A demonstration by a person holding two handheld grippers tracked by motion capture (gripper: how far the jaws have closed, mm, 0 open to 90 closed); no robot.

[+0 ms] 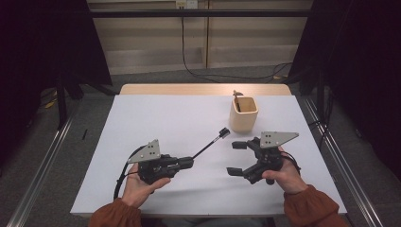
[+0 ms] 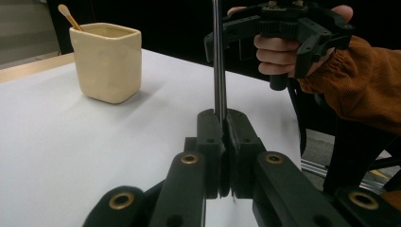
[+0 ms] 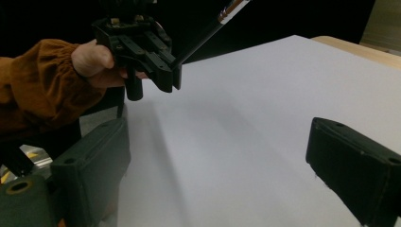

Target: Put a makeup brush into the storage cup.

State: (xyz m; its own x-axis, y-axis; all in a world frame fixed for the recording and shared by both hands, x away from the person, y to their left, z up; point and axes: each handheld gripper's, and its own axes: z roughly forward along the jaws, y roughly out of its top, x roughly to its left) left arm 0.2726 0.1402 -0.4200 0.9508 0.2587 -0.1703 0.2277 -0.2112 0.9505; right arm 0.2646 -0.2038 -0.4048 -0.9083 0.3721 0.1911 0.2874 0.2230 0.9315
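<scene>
While the left gripper [image 1: 187, 163] sits low over the desk's [image 1: 165, 118] near-left part, its jaws are clamped together on the handle end of a thin black brush [image 1: 208, 144]. In the high view the brush slants up and to the right from the jaws, its bristled head ending near the desk's middle — between the two grippers and short of the cup [image 1: 243, 114]. In the left gripper view the handle [image 2: 218, 61] rises straight up from between the closed pads [image 2: 210, 137].

Right gripper [image 1: 235, 158] is on the near-right side, held in the person's right hand [image 1: 283, 176], jaws spread wide apart, nothing between them. In its own view the two pads [image 3: 352, 161] stand well apart over bare white desk, and the left gripper [image 3: 172, 71] shows farther off with the brush [image 3: 203, 35] running up out of it.

Cup is a cream, square-sided pot, upright on the far-right part of the desk, well apart from both grippers. A stick-like tool [image 1: 238, 97] stands in it, leaning — in the left gripper view it has a rounded pale tip [image 2: 66, 14] poking over the rim. Brush head isn't touching the cup; whether it's clear of the desk surface can't be told from the high view.

Left hand [image 1: 139, 187] grips the left gripper from below, orange sleeves [image 1: 116, 215] at the bottom edge.
</scene>
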